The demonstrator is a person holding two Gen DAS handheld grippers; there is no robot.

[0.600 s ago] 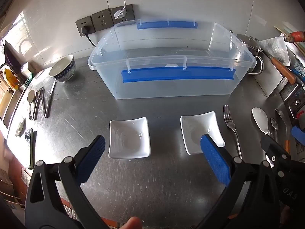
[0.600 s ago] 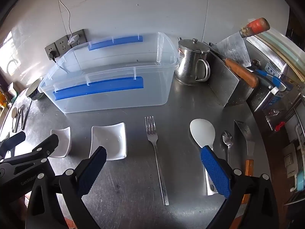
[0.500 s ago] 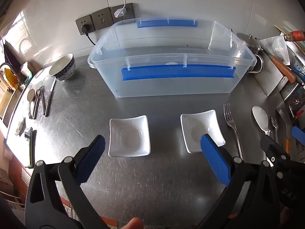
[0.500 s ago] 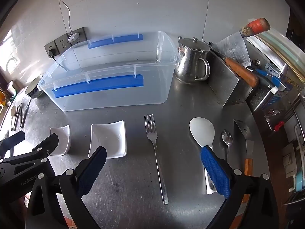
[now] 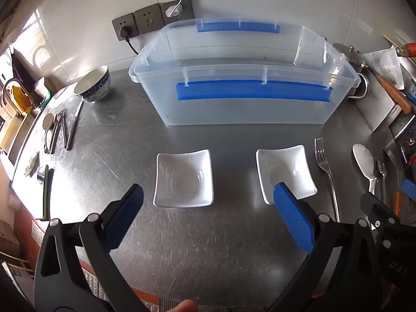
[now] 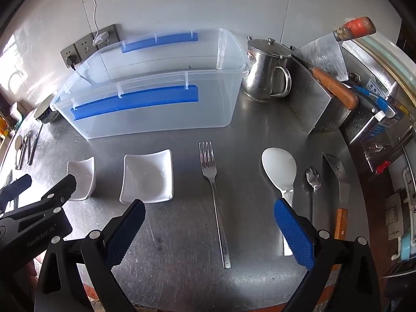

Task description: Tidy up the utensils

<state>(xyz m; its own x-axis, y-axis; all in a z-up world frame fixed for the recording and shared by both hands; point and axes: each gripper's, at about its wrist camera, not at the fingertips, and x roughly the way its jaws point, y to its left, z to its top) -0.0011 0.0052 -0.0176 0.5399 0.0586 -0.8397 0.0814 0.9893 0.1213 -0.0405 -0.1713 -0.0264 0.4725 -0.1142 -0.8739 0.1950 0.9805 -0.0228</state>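
Note:
A clear plastic bin (image 5: 244, 98) (image 6: 145, 104) with blue handle strips stands at the back of the steel counter. In front of it lie two white square dishes (image 5: 183, 178) (image 5: 284, 171), a fork (image 6: 214, 195), a white serving spoon (image 6: 279, 169), a small metal spoon (image 6: 313, 182) and a scraper (image 6: 338, 182). My left gripper (image 5: 208, 218) hovers open above the near edge of the dishes, holding nothing. My right gripper (image 6: 209, 231) hangs open over the fork's handle, also with nothing in it. More cutlery (image 5: 58, 130) lies at the far left.
A blue-patterned bowl (image 5: 93, 84) sits left of the bin. A steel pot (image 6: 267, 70) and a knife block (image 6: 322, 91) with cleavers crowd the right back corner. Wall sockets (image 5: 153, 20) with a plugged cable are behind the bin. The counter's front edge is close below both grippers.
Both views have shifted slightly, the counter objects sliding a little up and away in frame. Both grippers stay open and nothing was picked up.

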